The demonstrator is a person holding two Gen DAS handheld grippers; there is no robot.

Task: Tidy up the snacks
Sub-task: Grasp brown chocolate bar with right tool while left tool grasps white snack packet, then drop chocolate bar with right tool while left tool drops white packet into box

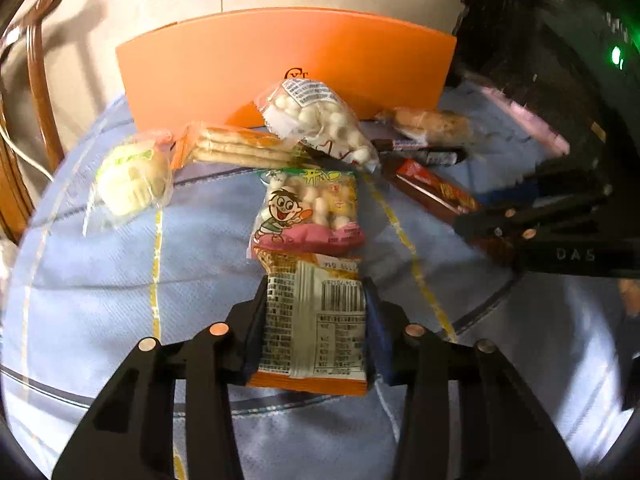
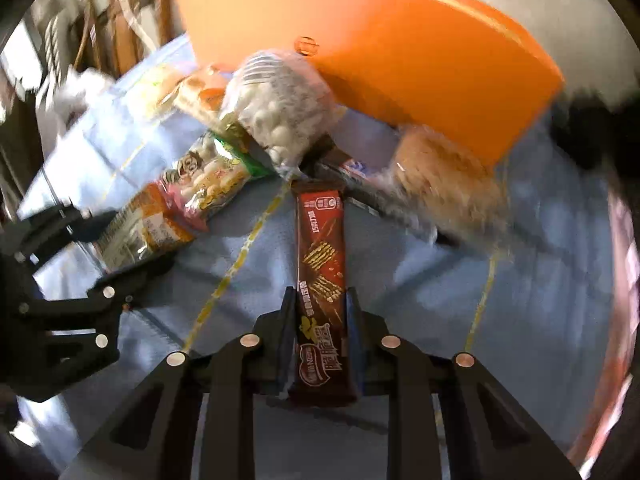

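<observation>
My left gripper (image 1: 316, 292) is shut on an orange snack packet (image 1: 316, 320), label side up, above the blue tablecloth (image 1: 100, 292). My right gripper (image 2: 319, 300) is shut on a brown wafer bar (image 2: 322, 280). An orange box (image 1: 288, 56) stands behind the snack pile. In the pile are a cartoon bag of white balls (image 1: 308, 208), a clear bag of white balls (image 1: 320, 120), a cracker pack (image 1: 240, 146), a green-labelled bun (image 1: 132, 176) and a brown pastry (image 1: 432, 124). The left gripper with its packet shows in the right wrist view (image 2: 120, 256).
A wooden chair (image 1: 36, 92) stands at the left of the table. Dark chocolate bars (image 1: 420, 150) lie by the pastry. The right gripper's black body (image 1: 560, 220) fills the right side of the left wrist view. The orange box shows in the right wrist view (image 2: 400, 60).
</observation>
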